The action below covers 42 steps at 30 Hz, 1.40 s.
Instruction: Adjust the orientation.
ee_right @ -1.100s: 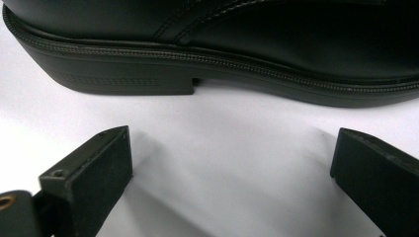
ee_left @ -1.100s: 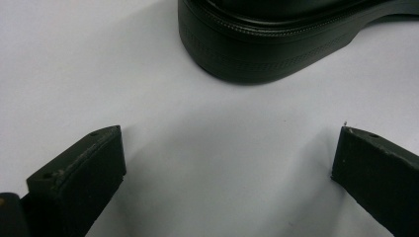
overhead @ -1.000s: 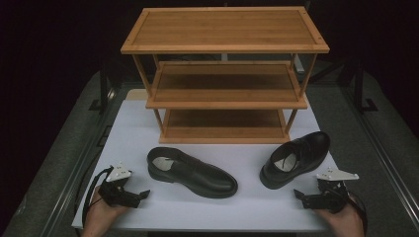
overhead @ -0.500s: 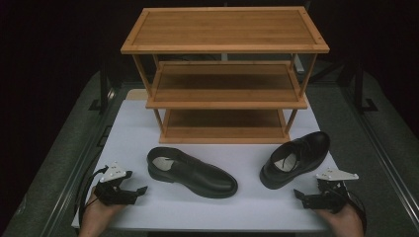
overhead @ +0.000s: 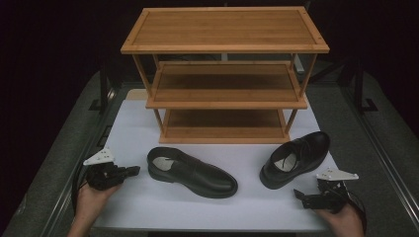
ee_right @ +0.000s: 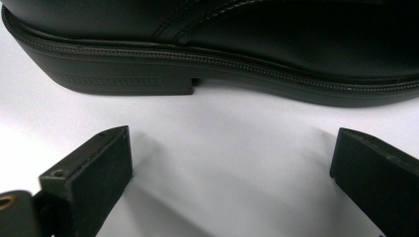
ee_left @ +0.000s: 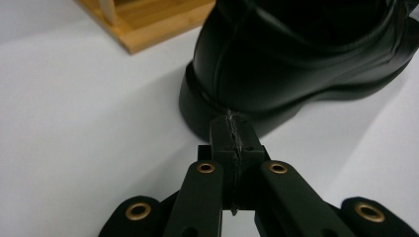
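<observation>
Our left gripper [overhead: 132, 171], jaws pressed together and empty, sits just left of the left shoe [overhead: 191, 171]'s heel. Our right gripper [overhead: 299, 195], jaws spread wide, rests near the right shoe [overhead: 296, 158], which lies at the near right on the white mat [overhead: 128, 128]. We judge this the approach step: next, close on a shoe and lift it toward the wooden rack [overhead: 225, 74] behind.

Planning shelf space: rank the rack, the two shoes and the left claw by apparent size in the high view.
1. Rack, largest by far.
2. Left shoe and right shoe: unranked; the left looks longer, but the right is angled away.
3. Left claw, smallest.
</observation>
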Motion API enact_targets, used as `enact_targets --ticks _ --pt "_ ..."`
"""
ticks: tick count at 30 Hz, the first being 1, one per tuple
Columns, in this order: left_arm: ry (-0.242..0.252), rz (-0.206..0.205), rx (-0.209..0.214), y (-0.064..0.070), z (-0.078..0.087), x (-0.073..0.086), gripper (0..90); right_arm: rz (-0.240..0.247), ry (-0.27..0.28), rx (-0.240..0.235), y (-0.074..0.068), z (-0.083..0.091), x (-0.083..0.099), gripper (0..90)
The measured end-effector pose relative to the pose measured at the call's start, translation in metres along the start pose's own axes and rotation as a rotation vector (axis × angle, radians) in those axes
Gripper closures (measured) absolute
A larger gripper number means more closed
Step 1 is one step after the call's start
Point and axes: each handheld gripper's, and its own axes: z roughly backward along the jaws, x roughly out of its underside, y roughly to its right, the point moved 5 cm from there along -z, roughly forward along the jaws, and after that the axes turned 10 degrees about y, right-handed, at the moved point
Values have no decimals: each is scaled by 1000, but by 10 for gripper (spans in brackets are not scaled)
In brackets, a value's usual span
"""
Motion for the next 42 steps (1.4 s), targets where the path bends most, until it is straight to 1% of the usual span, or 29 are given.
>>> enact_targets --ticks 2,3,4,7,10,11,13,14,15,16,17,19,20,21,22,23,24,25,26,27,28,31,32,33,34,35,36,37,42 --pt "4 -1 -2 -1 -2 -3 900 1 0 0 0 0 0 23" --pt "8 -14 -8 -7 -6 -11 900 -1 0 0 0 0 0 23" --pt "8 -14 -8 -7 -6 -11 900 -1 0 0 0 0 0 23" --pt "24 -21 -23 -17 -15 -22 900 -2 0 0 0 0 0 23" --pt "27 -18 -17 -27 -27 -27 900 -1 2 -1 0 0 0 23" --pt "27 -18 -17 -27 -27 -27 900 -1 2 -1 0 0 0 23" --pt "21 -25 -10 -34 -38 -29 900 -1 2 -1 0 0 0 23" --pt "21 -25 -10 -34 -38 -29 900 -1 2 -1 0 0 0 23" --pt "7 -29 -7 -38 -48 -28 900 -2 2 -1 0 0 0 23" --pt "7 -29 -7 -38 -48 -28 900 -2 2 -1 0 0 0 23" --pt "2 -24 2 -43 -58 -26 900 -2 2 -1 0 0 0 23" --pt "4 -13 18 -45 -65 -25 900 1 3 1 0 0 0 27" --pt "4 -13 28 -44 -67 -25 900 1 7 4 0 1 0 66" --pt "0 -15 30 -43 -69 -24 900 6 21 0 0 3 -1 189" --pt "-3 -18 36 -43 -71 -24 900 19 34 -11 -1 6 -1 258" --pt "-2 -18 40 -42 -72 -24 900 38 40 6 -2 10 -1 297" --pt "-5 -25 45 -41 -73 -24 900 50 42 7 -4 12 -2 369" --pt "-9 -28 49 -41 -74 -23 900 63 55 -22 -9 16 -4 493" --pt "-10 -26 51 -41 -75 -23 900 75 73 -39 -14 20 -7 519" --pt "-10 -27 53 -41 -75 -23 900 84 82 -63 -20 23 -10 603" --pt "-13 -28 54 -41 -76 -23 900 97 91 -87 -26 24 -12 659" --pt "-21 -27 62 -40 -78 -22 900 127 113 -191 -51 26 -20 847" --pt "-25 -29 64 -39 -78 -21 900 140 114 -217 -60 25 -23 894" --pt "-25 -29 64 -39 -78 -21 900 140 114 -217 -60 25 -23 894" --pt "-31 -30 66 -39 -79 -21 900 152 111 -252 -70 22 -27 898" --pt "-39 -33 69 -38 -80 -20 900 160 115 -312 -84 17 -32 899" --pt "-40 -34 66 -37 -80 -20 900 156 115 -336 -88 15 -34 899" --pt "-40 -34 66 -37 -80 -20 900 149 121 -373 -96 11 -38 899" --pt "-38 -24 68 -38 -80 -20 900 171 137 -473 -125 -7 -51 899"
